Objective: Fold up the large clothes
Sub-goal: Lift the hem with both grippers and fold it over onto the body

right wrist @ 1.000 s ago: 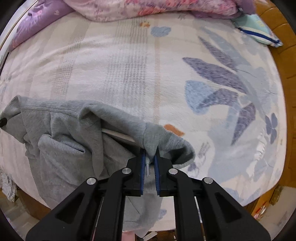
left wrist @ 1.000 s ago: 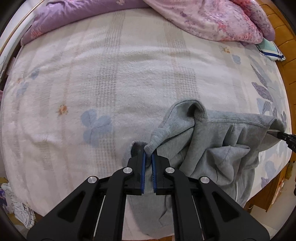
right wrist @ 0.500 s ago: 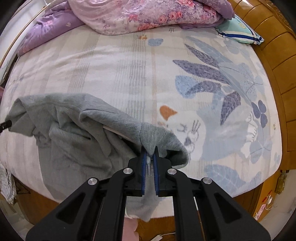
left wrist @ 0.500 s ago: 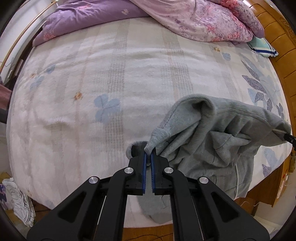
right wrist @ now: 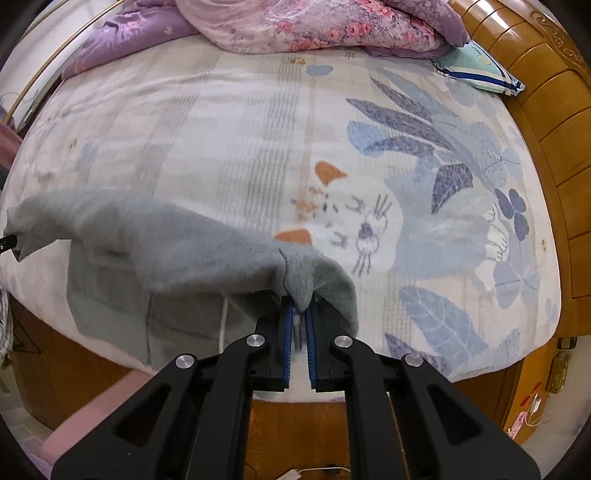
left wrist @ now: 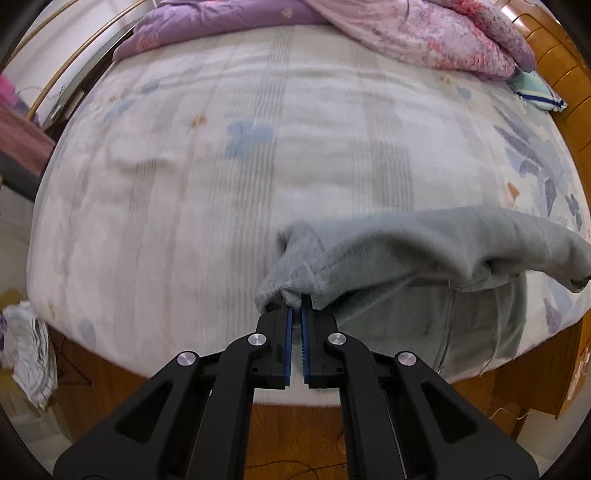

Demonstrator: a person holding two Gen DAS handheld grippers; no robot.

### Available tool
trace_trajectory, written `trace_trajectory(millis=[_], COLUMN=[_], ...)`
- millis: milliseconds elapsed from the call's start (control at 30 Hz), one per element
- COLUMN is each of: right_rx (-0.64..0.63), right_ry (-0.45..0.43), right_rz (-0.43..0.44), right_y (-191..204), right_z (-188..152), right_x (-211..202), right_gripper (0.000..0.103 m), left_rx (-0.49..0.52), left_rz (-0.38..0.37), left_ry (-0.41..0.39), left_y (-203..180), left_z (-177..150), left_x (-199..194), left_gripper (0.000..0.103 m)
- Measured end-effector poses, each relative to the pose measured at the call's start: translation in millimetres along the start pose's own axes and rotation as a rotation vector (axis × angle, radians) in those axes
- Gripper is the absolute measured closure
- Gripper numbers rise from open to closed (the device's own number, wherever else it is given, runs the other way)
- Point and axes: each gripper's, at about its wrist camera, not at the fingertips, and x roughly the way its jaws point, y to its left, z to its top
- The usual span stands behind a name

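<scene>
Bed [left wrist: 184, 206] with a pale floral blanket fills both views, purple quilt [right wrist: 317, 26] bunched at 12 o'clock. Grey sweatshirt [left wrist: 424, 251] is lifted above the near edge, strung between the left gripper [left wrist: 296, 314] and right gripper [right wrist: 300, 310], both jaws clenched on bunched fabric at its top corners. Thick fleece: soft, limp, fairly heavy, sags mid-span; likely best held at shoulder seams, kept taut.

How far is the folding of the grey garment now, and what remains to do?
Done: both grippers have picked up the grey garment. The left gripper and right gripper are each shut on an edge of it. In hand: it hangs stretched between them over the near edge of the bed, still bunched. Left: spreading it flat on the bed and making every fold; no fold shows yet.
</scene>
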Motion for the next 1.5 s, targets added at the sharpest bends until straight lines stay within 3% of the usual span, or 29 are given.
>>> trace_trajectory(millis=[133, 267, 500, 567, 633, 667, 700, 867, 967, 1100, 1133, 1167, 1200, 1233, 1300, 1400, 1500], right_rx=[-0.012, -0.023, 0.087, 0.162, 0.220, 0.263, 0.296, 0.526, 0.674, 0.928, 1.003, 1.057, 1.081, 1.088, 1.057, 0.915, 0.864], right_ry=[0.045, 0.157, 0.287, 0.305, 0.315, 0.315, 0.305, 0.299, 0.342, 0.372, 0.372, 0.360, 0.360, 0.366, 0.367, 0.379, 0.436], right_rz=[-0.005, 0.013, 0.032, 0.123, 0.188, 0.226, 0.251, 0.468, 0.521, 0.690, 0.708, 0.710, 0.686, 0.650, 0.618, 0.524, 0.437], right_y=[2.2, 13.4, 7.8, -1.3, -8.0, -12.6, -15.3, -18.1, -10.2, 0.6, 1.5, 1.5, 1.2, -0.5, -0.2, 7.9, 14.9], right_z=[-41.9, -92.4, -138.1, -142.8, -145.0, -146.8, -148.7, -145.7, -136.1, -130.4, -129.2, -129.8, -129.8, -128.8, -124.3, -115.2, -128.6], right_x=[26.3, 80.3, 136.9, 129.2, 115.8, 104.9, 96.2, 84.3, 107.8, 143.4, 151.3, 156.4, 159.3, 161.3, 159.1, 136.7, 131.7], right_gripper=[0.097, 0.097, 0.098, 0.093, 0.070, 0.042, 0.031, 0.027, 0.027, 0.028, 0.031, 0.045, 0.074, 0.084, 0.093, 0.095, 0.095], left_rx=[-0.023, -0.032, -0.096, -0.085, -0.091, -0.095, -0.104, -0.296, -0.431, -0.521, -0.549, -0.566, -0.571, -0.544, -0.463, -0.342, -0.322], left_rz=[-0.015, -0.010, -0.026, -0.049, -0.082, -0.109, -0.139, -0.318, -0.378, -0.399, -0.394, -0.378, -0.336, -0.283, -0.239, -0.161, -0.125], left_ry=[0.043, 0.115, 0.148, 0.200, 0.209, 0.201, 0.201, 0.257, 0.290, 0.336, 0.327, 0.322, 0.321, 0.322, 0.327, 0.340, 0.379], left_y=[4.7, 1.6, 10.2, 10.1, 11.8, 12.4, 12.9, 10.0, -2.6, -18.8, -21.7, -21.3, -21.5, -23.4, -32.7, -45.1, -49.6], left_z=[-49.2, -95.4, -112.8, -110.7, -111.8, -113.2, -115.3, -127.0, -128.7, -125.0, -122.8, -122.2, -120.0, -116.1, -109.7, -114.7, -128.6], left_x=[28.2, 73.9, 106.0, 102.6, 90.0, 82.6, 77.0, 72.8, 91.7, 127.0, 133.9, 137.0, 140.7, 143.4, 139.9, 127.2, 127.1], left_gripper=[0.100, 0.100, 0.098, 0.091, 0.067, 0.060, 0.050, 0.040, 0.040, 0.042, 0.051, 0.060, 0.079, 0.087, 0.094, 0.096, 0.096])
